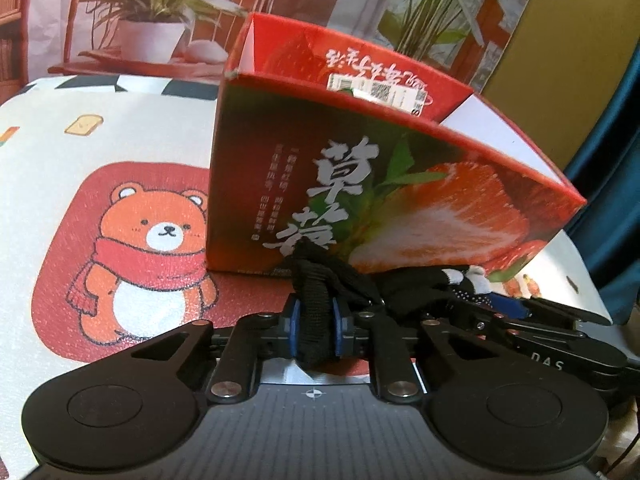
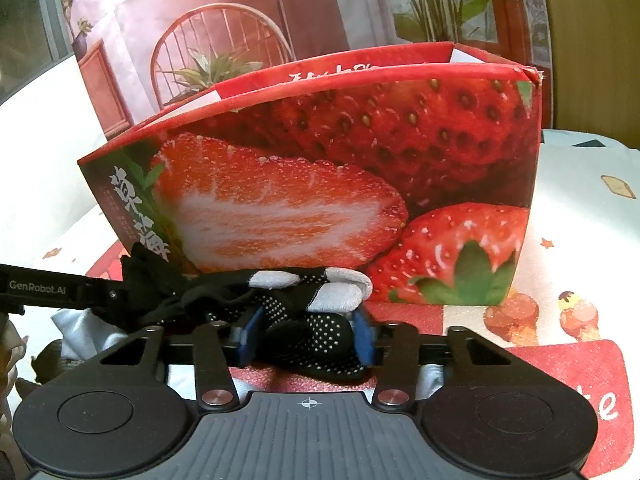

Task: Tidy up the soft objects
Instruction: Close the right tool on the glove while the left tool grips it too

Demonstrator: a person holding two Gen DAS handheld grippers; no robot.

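A black sock with white dots and white toe patches (image 2: 316, 332) is stretched between my two grippers, just in front of an open red strawberry box (image 1: 384, 184), which also shows in the right wrist view (image 2: 320, 176). My left gripper (image 1: 316, 326) is shut on the sock's plain black cuff end (image 1: 316, 312). My right gripper (image 2: 306, 338) is shut on the dotted foot end, with the white patches (image 2: 340, 292) bunched above the blue pads (image 2: 364, 336). The right gripper shows at the right of the left wrist view (image 1: 520, 316).
The box stands on a cloth with an orange bear print (image 1: 148, 264) and ice-cream prints (image 2: 560, 312). A backdrop with plants and a chair (image 2: 216, 52) hangs behind the box. A teal curtain (image 1: 608, 208) is at the right.
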